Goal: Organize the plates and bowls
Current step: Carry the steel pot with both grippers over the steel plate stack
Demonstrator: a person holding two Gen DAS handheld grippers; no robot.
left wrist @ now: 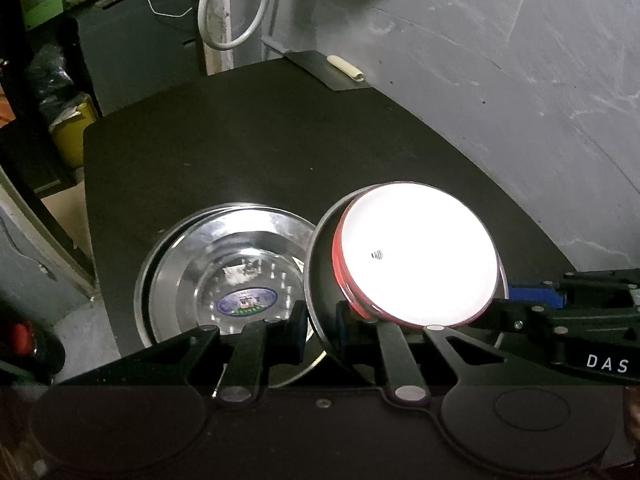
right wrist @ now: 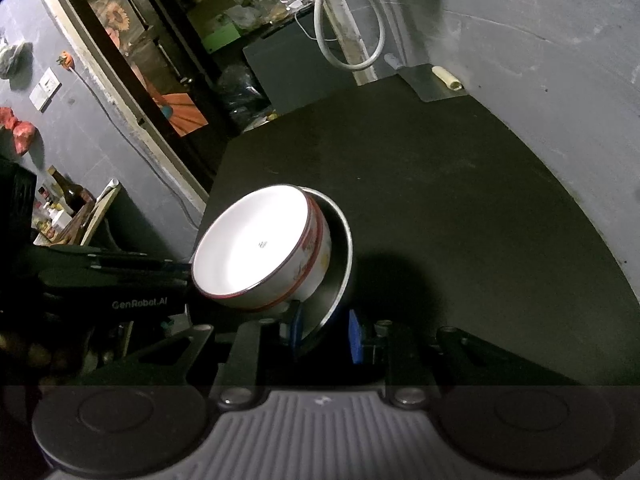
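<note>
A white bowl [left wrist: 416, 256] [right wrist: 256, 244] with a red band sits in a steel plate [left wrist: 316, 276] [right wrist: 340, 264]. The plate is held tilted above the black table [left wrist: 280, 140] [right wrist: 440, 180]. My left gripper [left wrist: 320, 330] is shut on the plate's near rim. My right gripper [right wrist: 326, 336], with blue pads, is shut on the rim at the opposite side. Another steel plate [left wrist: 224, 264] with an oval sticker lies flat on the table, left of the lifted one; a second rim shows beneath it.
A cleaver [left wrist: 328, 70] [right wrist: 432, 80] with a pale handle lies at the table's far edge by the grey wall. A white cable loop [left wrist: 236, 8] hangs behind. Shelves with clutter and a yellow container [left wrist: 76, 128] stand beyond the table's left edge.
</note>
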